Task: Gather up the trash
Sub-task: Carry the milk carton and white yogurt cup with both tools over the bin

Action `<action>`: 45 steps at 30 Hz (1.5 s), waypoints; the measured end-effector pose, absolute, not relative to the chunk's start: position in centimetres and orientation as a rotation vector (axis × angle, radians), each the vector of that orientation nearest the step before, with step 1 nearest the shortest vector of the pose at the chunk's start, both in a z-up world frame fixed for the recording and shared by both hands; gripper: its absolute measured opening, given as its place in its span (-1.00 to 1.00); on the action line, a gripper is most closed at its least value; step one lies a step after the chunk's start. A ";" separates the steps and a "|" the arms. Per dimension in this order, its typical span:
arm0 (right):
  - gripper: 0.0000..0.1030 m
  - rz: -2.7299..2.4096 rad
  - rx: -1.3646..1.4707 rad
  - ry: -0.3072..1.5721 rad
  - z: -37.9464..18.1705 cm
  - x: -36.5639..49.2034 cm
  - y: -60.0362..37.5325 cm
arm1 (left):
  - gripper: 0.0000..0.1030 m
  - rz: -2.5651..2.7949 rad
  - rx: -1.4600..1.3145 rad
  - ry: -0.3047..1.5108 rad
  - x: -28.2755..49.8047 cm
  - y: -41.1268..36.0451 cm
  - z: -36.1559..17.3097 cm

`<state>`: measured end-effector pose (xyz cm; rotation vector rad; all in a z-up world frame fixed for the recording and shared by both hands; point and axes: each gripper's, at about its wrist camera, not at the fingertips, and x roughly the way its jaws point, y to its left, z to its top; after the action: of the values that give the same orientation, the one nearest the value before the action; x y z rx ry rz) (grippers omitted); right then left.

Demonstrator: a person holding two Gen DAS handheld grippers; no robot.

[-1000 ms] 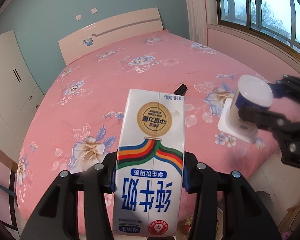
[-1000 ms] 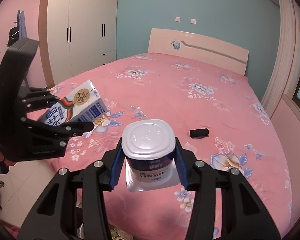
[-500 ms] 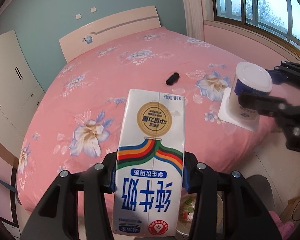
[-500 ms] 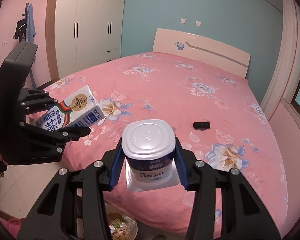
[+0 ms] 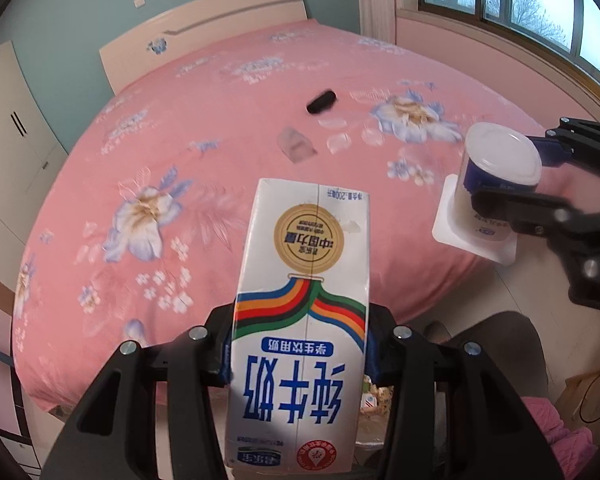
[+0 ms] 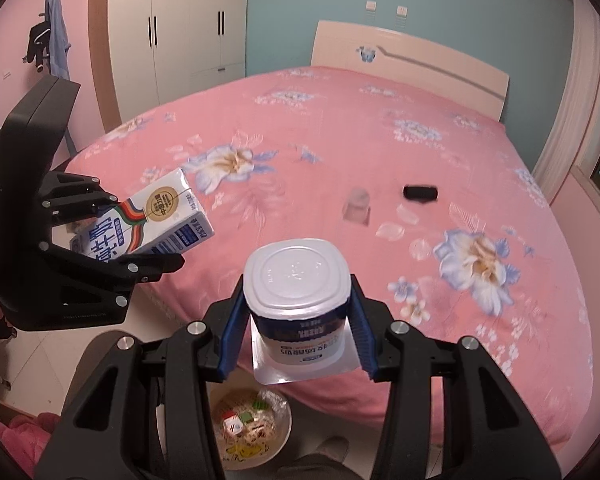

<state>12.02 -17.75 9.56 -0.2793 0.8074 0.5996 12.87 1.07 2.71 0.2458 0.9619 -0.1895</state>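
Since a second ago both grippers have drawn back from the bed (image 6: 340, 140) toward its foot edge, and a bin (image 6: 256, 428) lined with wrappers has come into the right wrist view on the floor below. The left gripper (image 5: 300, 354) pinches a milk carton (image 5: 304, 280) by its sides, held in the air off the bed's foot edge. To its right, the right gripper (image 6: 296, 336) clamps an upside-down yogurt cup (image 6: 298, 296) roughly over the bin. Two pieces are thus collected but not yet dropped. Left on the bed, toward its middle, are a small clear cup (image 6: 356, 208) and a black cylinder (image 6: 420, 193).
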 end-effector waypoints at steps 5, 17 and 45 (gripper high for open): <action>-0.07 0.610 -0.283 0.860 7.0 11.4 -17.3 | -0.05 -0.204 0.225 1.020 12.6 0.8 -0.4; -0.07 0.655 -0.276 0.996 0.3 10.2 -16.0 | -0.05 -0.219 0.165 1.152 12.0 1.2 -7.2; -0.07 0.707 -0.258 1.421 -19.5 6.4 -14.2 | -0.05 -0.250 -0.023 1.528 10.5 1.1 -26.3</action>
<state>6.41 -14.20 -19.48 -0.2585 1.4208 0.7066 10.52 1.10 -26.27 -0.0229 1.5284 -0.2496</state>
